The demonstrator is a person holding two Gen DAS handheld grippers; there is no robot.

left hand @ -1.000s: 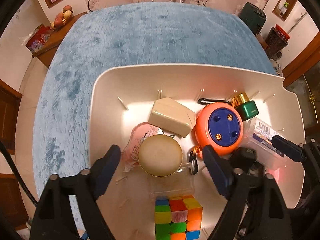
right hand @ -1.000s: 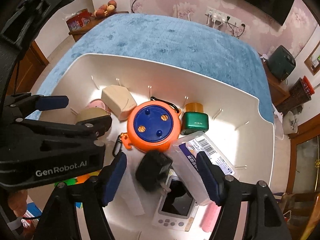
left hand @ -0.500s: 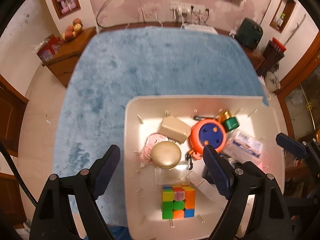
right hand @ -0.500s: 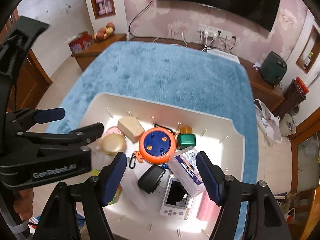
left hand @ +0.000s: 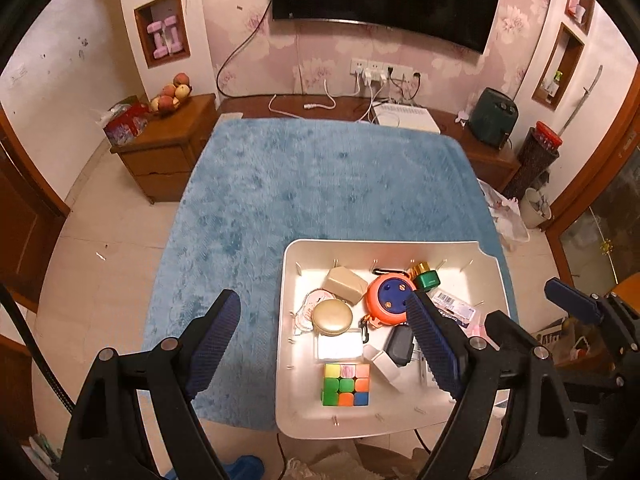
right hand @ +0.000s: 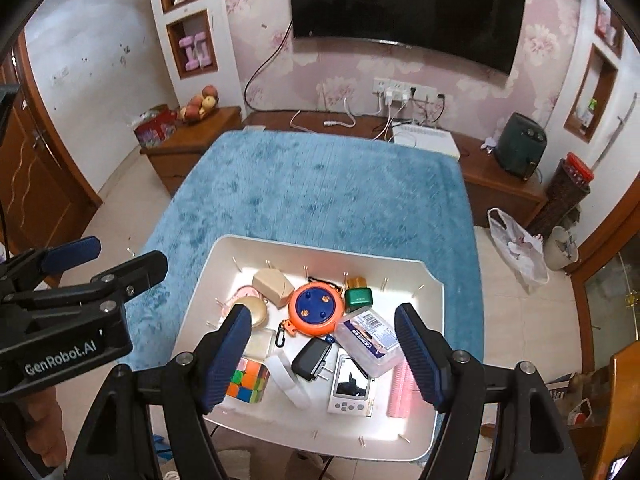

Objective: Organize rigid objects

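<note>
1. Blue fuzzy cloth (right hand: 320, 184) covers the table; apart from the bin its surface shows bare.
2. White bin (right hand: 434, 292) sits at the cloth's near edge, close to the person, probably for easy reach.
3. Left gripper (left hand: 324, 344) and right gripper (right hand: 322, 356): both held high above the bin, jaws spread wide, gripping nothing. Looks like a survey pose.
4. Bin contents lie loosely jumbled: orange reel (right hand: 316, 309) mid-bin, clear labelled box (right hand: 368, 340) just beside it, puzzle cube (left hand: 346, 384) at the near wall, black charger (right hand: 310, 358) between, green bottle (right hand: 359, 297) by the far wall.
5. Fits either everything gathered in, or awaiting removal and sorting.
</note>
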